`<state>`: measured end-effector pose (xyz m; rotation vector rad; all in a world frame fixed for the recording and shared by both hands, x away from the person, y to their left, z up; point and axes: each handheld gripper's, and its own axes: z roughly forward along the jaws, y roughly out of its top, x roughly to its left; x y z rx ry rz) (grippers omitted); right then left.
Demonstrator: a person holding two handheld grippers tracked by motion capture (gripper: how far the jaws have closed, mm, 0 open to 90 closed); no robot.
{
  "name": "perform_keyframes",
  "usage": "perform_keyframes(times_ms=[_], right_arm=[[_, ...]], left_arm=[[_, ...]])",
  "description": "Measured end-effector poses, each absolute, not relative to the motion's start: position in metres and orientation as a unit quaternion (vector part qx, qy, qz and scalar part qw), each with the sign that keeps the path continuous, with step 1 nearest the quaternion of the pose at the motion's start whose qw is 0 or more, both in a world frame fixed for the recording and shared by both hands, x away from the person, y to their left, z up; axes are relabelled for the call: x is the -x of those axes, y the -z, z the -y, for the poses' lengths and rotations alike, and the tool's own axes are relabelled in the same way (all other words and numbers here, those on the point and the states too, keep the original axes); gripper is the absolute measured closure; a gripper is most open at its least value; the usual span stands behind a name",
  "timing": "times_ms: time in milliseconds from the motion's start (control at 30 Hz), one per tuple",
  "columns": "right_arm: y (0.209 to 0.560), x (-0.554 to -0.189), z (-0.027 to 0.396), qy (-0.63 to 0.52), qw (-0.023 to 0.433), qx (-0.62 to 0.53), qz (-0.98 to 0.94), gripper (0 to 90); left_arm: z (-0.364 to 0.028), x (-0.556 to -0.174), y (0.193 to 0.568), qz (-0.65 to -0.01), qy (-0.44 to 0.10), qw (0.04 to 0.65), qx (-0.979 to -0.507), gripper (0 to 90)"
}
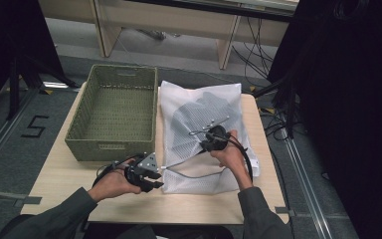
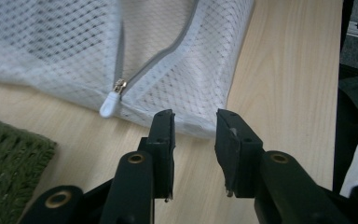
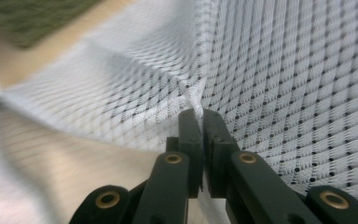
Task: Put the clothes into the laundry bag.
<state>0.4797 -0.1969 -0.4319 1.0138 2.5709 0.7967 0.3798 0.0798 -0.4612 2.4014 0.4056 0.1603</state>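
White mesh laundry bag (image 1: 206,134), soft and see-through with a diamond weave, lies flat at the centre right of the high view on a pale wood-grain table (image 1: 64,177), a darker ribbed garment (image 1: 199,122) showing grey through the netting. Just beside it, at centre left, stands an olive-green woven rectangular basket (image 1: 113,113), its walls coarse and its floor dotted with small holes.

At the middle of the high view the right gripper (image 1: 214,139), black and angular, rests on top of the bag. In the right gripper view its two flat black jaws are clenched on a pinch of the mesh (image 3: 196,105), which rises into a small ridge at their tips, with creases fanning out to the upper left of the frame.

Lower left of centre in the high view, the left gripper (image 1: 146,174) sits at the bag's near left corner, a grey three-cornered plate on top. In the left gripper view its blocky jaws stand apart, released, with bare table between them and the bag's hem just beyond their tips. Up and left of the jaws, a grey zip tape (image 2: 161,60) runs diagonally across the netting to a small metal slider with a white rounded pull tab (image 2: 110,105), which lies on the wood at the bag's edge.
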Motion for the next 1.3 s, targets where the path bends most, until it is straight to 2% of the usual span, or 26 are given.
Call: perform_keyframes(times_ms=[100,200,233,333,367,400,433,467,567,700,900,1100,1300], right_arm=[[0.43,-0.474,0.199,-0.262,0.117,-0.354,-0.89,88.4],[0.456,-0.474,0.198,-0.228,0.1,-0.361,-0.899,88.4],[0.476,-0.476,0.196,-0.204,0.085,-0.364,-0.905,88.2],[0.483,-0.479,0.196,-0.209,0.078,-0.374,-0.9,84.1],[0.477,-0.479,0.197,-0.215,0.082,-0.379,-0.896,74.1],[0.477,-0.479,0.197,-0.215,0.082,-0.379,-0.896,74.1],[0.469,-0.474,0.199,-0.228,0.089,-0.381,-0.892,68.9],[0.469,-0.474,0.199,-0.228,0.089,-0.381,-0.892,68.9],[0.455,-0.467,0.205,-0.246,0.093,-0.409,-0.874,60.7],[0.442,-0.459,0.218,-0.311,0.129,-0.399,-0.853,52.2],[0.433,-0.447,0.226,-0.366,0.133,-0.424,-0.818,47.9],[0.423,-0.43,0.237,-0.396,0.162,-0.411,-0.805,41.7],[0.427,-0.413,0.236,-0.397,0.138,-0.422,-0.803,39.9]], left_arm=[[-0.083,-0.38,0.461,-0.171,-0.065,0.35,-0.919,66.0],[-0.086,-0.381,0.459,-0.163,-0.069,0.338,-0.924,65.7],[-0.087,-0.381,0.458,-0.157,-0.072,0.338,-0.925,65.3],[-0.086,-0.379,0.461,-0.18,-0.065,0.355,-0.915,63.8],[-0.089,-0.381,0.459,-0.166,-0.07,0.342,-0.922,63.6],[-0.089,-0.381,0.459,-0.166,-0.07,0.342,-0.922,62.9],[-0.089,-0.381,0.459,-0.172,-0.07,0.345,-0.92,61.9],[-0.09,-0.381,0.459,-0.172,-0.07,0.344,-0.92,61.9],[-0.093,-0.38,0.456,-0.174,-0.078,0.343,-0.92,57.5],[-0.095,-0.377,0.455,-0.202,-0.092,0.366,-0.904,49.3],[-0.103,-0.374,0.451,-0.226,-0.111,0.386,-0.887,41.0],[-0.114,-0.368,0.448,-0.249,-0.131,0.398,-0.873,35.0],[-0.121,-0.363,0.447,-0.26,-0.137,0.406,-0.865,33.7]])
